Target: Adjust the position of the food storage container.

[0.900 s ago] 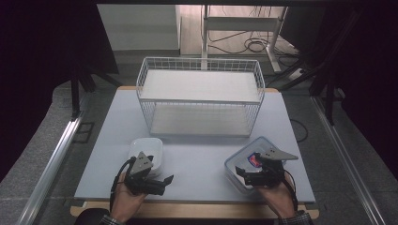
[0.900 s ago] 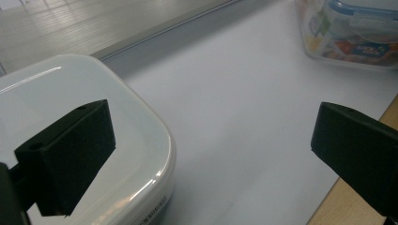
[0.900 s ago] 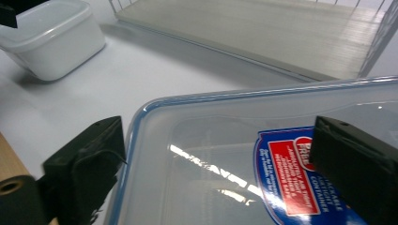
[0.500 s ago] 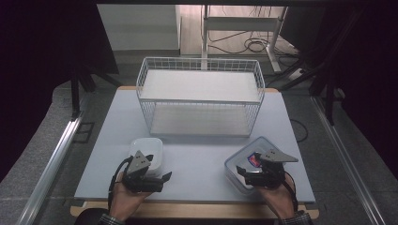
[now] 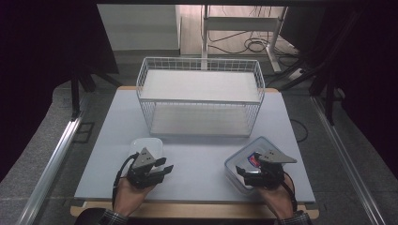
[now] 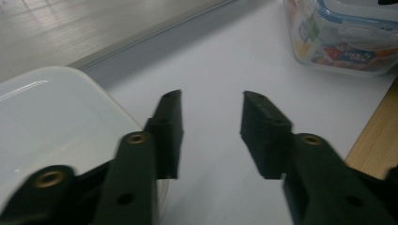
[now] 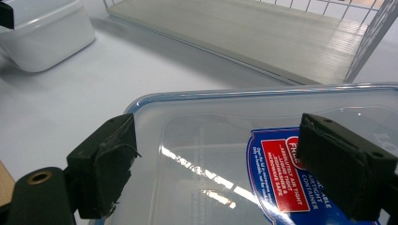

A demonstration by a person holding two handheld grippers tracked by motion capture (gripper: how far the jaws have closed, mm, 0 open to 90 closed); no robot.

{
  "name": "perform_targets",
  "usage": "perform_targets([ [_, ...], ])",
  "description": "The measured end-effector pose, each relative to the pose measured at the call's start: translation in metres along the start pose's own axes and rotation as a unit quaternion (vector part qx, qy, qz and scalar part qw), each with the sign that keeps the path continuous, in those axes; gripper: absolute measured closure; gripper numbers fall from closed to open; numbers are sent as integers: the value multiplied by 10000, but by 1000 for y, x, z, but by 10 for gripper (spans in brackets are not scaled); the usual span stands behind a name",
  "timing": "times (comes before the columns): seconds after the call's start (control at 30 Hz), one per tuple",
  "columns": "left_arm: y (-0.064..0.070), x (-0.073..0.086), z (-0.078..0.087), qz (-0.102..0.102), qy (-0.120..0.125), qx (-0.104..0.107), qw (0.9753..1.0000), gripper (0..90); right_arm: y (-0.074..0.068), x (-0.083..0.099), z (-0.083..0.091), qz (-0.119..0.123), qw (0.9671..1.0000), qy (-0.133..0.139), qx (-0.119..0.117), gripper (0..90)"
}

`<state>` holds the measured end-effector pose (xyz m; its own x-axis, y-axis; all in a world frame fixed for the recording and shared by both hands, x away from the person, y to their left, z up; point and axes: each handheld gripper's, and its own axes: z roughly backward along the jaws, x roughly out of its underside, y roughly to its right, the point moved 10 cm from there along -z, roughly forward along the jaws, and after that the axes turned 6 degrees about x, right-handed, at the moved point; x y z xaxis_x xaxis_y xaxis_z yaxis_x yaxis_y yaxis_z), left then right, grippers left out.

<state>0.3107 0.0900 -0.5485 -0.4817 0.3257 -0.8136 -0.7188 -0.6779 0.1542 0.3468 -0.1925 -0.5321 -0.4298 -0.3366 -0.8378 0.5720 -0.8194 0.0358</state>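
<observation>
A white lidded container (image 5: 146, 146) sits near the table's front left. My left gripper (image 5: 165, 169) hovers just in front of it, open, jaws pointing right. In the left gripper view the white container (image 6: 51, 112) lies beside the left jaw, and only bare table lies inside the left gripper (image 6: 211, 126). A clear box with a blue-rimmed lid and a red-and-blue label (image 5: 253, 158) stands at the front right. My right gripper (image 5: 242, 171) is open wide over it, jaws pointing left. In the right gripper view the clear box's lid (image 7: 206, 140) spans the open right gripper (image 7: 213, 157).
A white wire basket (image 5: 199, 70) with a pale floor stands at the table's middle back; its floor (image 7: 244, 37) lies beyond the clear box. The wooden table edge (image 6: 375, 140) runs close by my left gripper. The clear box (image 6: 347, 33) holds colourful contents.
My left gripper has shifted slightly and lifted its jaws a little toward the white container. The right gripper has barely moved.
</observation>
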Motion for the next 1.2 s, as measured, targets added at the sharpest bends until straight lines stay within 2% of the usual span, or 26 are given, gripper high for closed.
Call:
perform_targets([
  [0.17,-1,-4,-9,90,-69,108,9999,797,1,0,0,15,10000,7,32,129],
  [0.33,-2,-9,-17,2,-129,118,9998,900,2,0,-1,56,9999,3,86,130],
  [0.5,-7,-7,-24,37,-257,39,9997,900,3,1,-1,80,9999,-1,117,129],
  [0.57,-12,-3,-26,181,-316,1,9993,900,3,1,-1,94,9999,-1,119,132],
  [0.67,-15,-2,-26,259,-335,3,9991,900,4,1,-1,83,9999,3,116,133],
  [0.7,-18,0,-27,274,-435,-93,9986,900,4,1,-1,82,9999,4,119,133],
  [0.87,-24,6,-28,328,-574,-256,9975,900,5,1,0,86,9999,-1,139,133],
  [0.9,-26,4,-25,415,-545,-299,9972,900,5,1,0,82,9999,-3,148,134],
  [1.0,-27,-4,-19,449,-458,-390,9972,900,5,1,-1,86,9998,0,158,135],
  [1.13,-32,-12,-18,445,-419,-488,9969,900,5,0,-2,112,9998,2,177,136],
  [1.2,-37,-17,-20,399,-491,-548,9965,900,4,0,-2,143,9997,-9,192,137],
])
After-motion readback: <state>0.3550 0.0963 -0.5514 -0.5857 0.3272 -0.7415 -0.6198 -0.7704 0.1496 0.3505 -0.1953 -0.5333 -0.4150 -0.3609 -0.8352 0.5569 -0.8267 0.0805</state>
